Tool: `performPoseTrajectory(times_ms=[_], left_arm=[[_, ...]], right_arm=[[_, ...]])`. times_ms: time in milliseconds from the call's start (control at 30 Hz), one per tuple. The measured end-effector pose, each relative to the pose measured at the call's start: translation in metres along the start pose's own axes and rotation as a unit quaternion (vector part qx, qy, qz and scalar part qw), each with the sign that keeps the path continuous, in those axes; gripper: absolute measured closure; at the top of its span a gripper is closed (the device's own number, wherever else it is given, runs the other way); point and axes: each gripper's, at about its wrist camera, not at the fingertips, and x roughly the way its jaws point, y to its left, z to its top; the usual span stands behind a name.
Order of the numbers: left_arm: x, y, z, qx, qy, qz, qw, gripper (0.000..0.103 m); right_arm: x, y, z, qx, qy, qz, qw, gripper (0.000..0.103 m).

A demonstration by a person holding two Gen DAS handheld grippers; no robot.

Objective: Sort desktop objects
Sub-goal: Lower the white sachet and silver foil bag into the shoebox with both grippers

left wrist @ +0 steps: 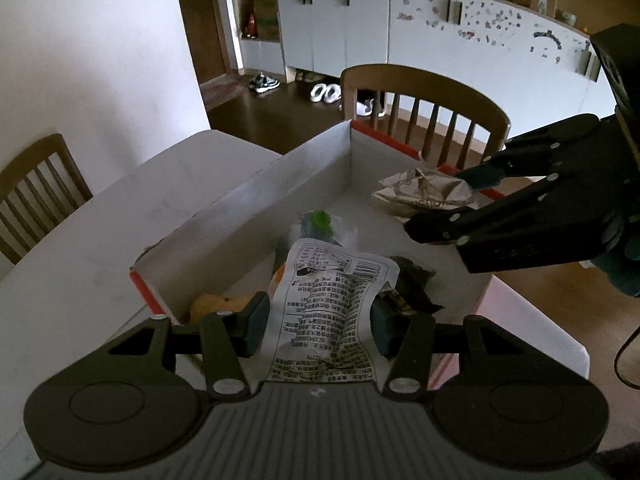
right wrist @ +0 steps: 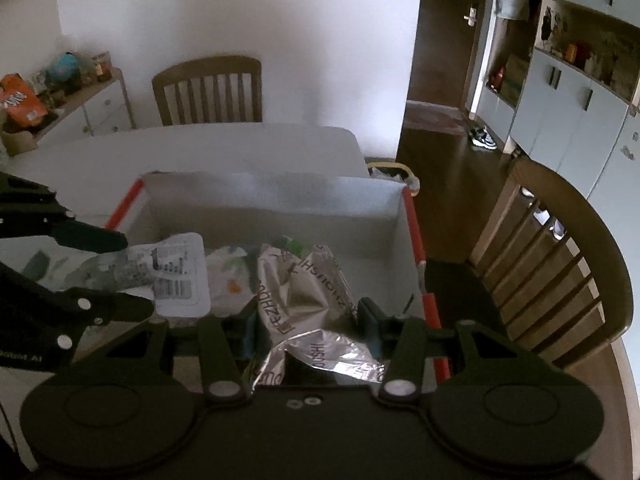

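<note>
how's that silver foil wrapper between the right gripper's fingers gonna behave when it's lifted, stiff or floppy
Probably floppy: the silver foil wrapper is heavily creased and folds over itself between the right gripper fingers. It looks empty and flattened, so likely very light. The glossy film may be slippery, so it might slide unless pinched across a crumpled fold.

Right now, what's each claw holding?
Left gripper: shut on the white packet.
Right gripper: shut on the silver bag.
</note>
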Motion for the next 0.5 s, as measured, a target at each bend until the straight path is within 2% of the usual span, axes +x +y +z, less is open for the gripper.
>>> performPoseTrajectory(times_ms=[500], left_arm=[[0.037,-0.005,0.002,-0.005,0.03,0.016,0.9994,0.052]], right_arm=[[0.046,-0.015,-0.006,0.009,0.04,-0.003,0.999,0.054]])
